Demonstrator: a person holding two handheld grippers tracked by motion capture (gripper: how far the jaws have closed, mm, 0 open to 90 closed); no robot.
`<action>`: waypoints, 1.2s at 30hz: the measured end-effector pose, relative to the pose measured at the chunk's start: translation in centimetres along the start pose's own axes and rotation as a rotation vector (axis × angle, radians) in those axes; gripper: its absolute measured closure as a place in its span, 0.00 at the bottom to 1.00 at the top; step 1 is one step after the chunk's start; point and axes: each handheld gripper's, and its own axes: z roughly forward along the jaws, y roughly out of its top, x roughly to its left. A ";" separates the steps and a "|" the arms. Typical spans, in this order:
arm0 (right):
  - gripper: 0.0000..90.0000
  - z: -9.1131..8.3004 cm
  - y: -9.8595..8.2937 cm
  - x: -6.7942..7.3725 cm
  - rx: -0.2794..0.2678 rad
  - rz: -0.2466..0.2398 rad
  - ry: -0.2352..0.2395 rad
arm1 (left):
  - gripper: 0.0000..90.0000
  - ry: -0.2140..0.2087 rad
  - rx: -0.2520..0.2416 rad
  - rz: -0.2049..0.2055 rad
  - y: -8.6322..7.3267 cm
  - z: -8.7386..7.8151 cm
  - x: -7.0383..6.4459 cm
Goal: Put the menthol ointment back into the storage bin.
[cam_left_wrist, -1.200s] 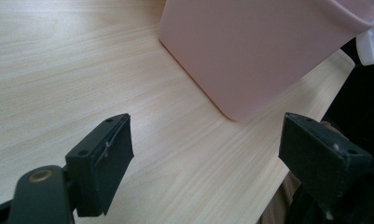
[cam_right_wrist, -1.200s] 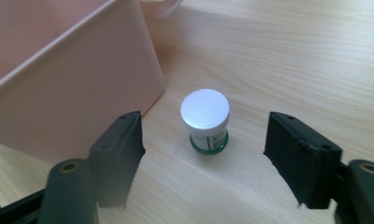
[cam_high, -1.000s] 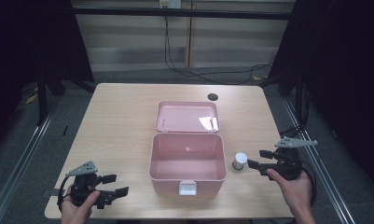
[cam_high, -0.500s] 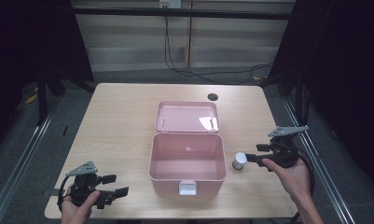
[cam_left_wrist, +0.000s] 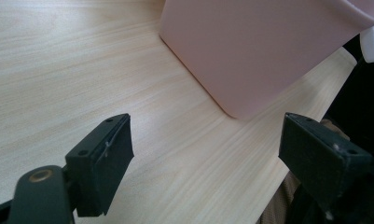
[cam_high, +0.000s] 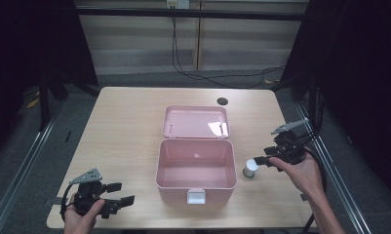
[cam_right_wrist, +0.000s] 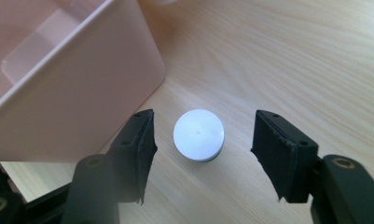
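Note:
A pink box stands open in the middle of the table, its lid laid back behind it and its inside bare. A small white-topped round container stands on the wood just right of the box. My right gripper hovers over it, open, with one jaw on each side of the cap and gaps both ways. My left gripper rests open at the table's front left corner, pointing toward the box wall, nothing between its jaws.
A white latch sits on the box's front face. A dark round hole marks the far side of the wooden table. Metal rails run along the floor on both sides.
My right gripper has moved forward and left, from beside the container to over it with the jaws either side. The left gripper has stayed put.

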 end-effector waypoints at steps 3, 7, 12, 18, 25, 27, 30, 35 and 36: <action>0.40 0.4 0.6 -0.2 0.037 -0.009 0.004 | 0.19 -0.001 0.003 0.001 0.0 0.0 0.0; 0.37 1.0 1.6 -0.2 0.100 -0.013 0.018 | 0.19 -0.001 0.004 -0.002 0.0 0.0 0.0; 0.40 1.7 2.3 -0.3 0.179 -0.031 0.001 | 0.19 0.000 0.006 -0.001 0.0 0.1 0.0; 0.47 3.0 3.1 -0.3 0.278 -0.063 0.004 | 0.19 -0.001 0.007 0.001 0.0 0.0 0.0; 0.48 4.2 3.7 0.3 0.361 -0.096 -0.004 | 0.19 0.000 0.006 0.002 0.0 0.0 0.0; 0.48 4.9 3.7 0.3 0.394 -0.110 -0.004 | 0.19 -0.002 0.008 0.003 0.0 0.0 0.0; 0.49 5.3 3.7 0.3 0.415 -0.121 -0.015 | 0.19 -0.003 0.010 0.003 0.0 0.0 0.0; 0.49 6.0 3.6 0.4 0.453 -0.139 -0.028 | 0.19 -0.004 0.012 0.005 0.0 0.1 0.0; 0.49 6.0 3.6 0.4 0.453 -0.139 -0.028 | 0.19 -0.004 0.012 0.005 0.0 0.1 0.0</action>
